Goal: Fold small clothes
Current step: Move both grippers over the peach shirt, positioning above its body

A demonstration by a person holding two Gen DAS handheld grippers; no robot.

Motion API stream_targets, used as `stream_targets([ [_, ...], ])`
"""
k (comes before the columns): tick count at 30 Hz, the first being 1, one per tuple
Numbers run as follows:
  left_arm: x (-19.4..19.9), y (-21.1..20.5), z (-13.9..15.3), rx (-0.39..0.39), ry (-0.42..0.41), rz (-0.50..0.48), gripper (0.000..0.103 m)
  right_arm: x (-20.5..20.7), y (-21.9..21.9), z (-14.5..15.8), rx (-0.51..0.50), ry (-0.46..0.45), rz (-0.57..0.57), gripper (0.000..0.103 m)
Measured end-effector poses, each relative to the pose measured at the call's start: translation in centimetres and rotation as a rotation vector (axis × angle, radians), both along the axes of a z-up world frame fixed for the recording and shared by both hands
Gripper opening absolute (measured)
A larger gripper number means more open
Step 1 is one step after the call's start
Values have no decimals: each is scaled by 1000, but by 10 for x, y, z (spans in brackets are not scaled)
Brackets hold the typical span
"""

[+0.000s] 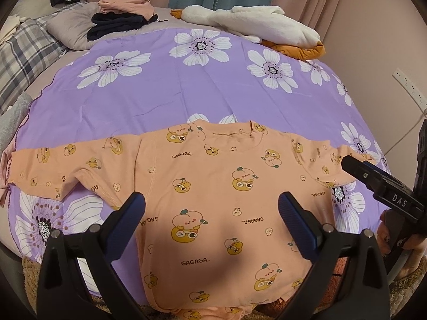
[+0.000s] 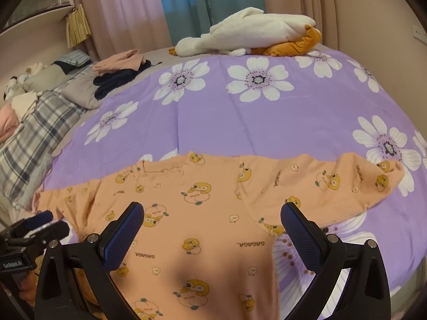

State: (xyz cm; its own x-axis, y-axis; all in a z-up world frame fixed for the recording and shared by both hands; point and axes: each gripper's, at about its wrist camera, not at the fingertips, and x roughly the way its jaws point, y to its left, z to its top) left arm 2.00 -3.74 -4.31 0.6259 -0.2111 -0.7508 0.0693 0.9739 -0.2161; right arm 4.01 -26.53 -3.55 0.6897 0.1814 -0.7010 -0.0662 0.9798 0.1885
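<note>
L claw (image 1: 212, 208) wide, over shirt (image 1: 213, 176)

the shirt (image 1: 213, 186) lies flat on the bedspread (image 1: 165, 101) at the near edge, sleeves out to both sides. behind it, far right, a plush toy (image 1: 250, 24); far left, what seems folded clothes (image 1: 120, 16) beside pillows (image 1: 29, 50).

Your bed (image 1: 186, 93) wears a purple floral cover; pink and blue curtains (image 2: 149, 5) hang at twelve o'clock, plaid pillow (image 2: 34, 125) at nine.
</note>
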Motion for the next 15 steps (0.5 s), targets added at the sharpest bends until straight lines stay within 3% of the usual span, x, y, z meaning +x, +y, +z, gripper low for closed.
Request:
stream_targets([
  [11,-3,10,-1,-10,-51,95,100,6,0,-1,7,3,17,102],
  [15,-4,11,0,1,-72,88,100,8,0,2,-14,-1,10,102],
])
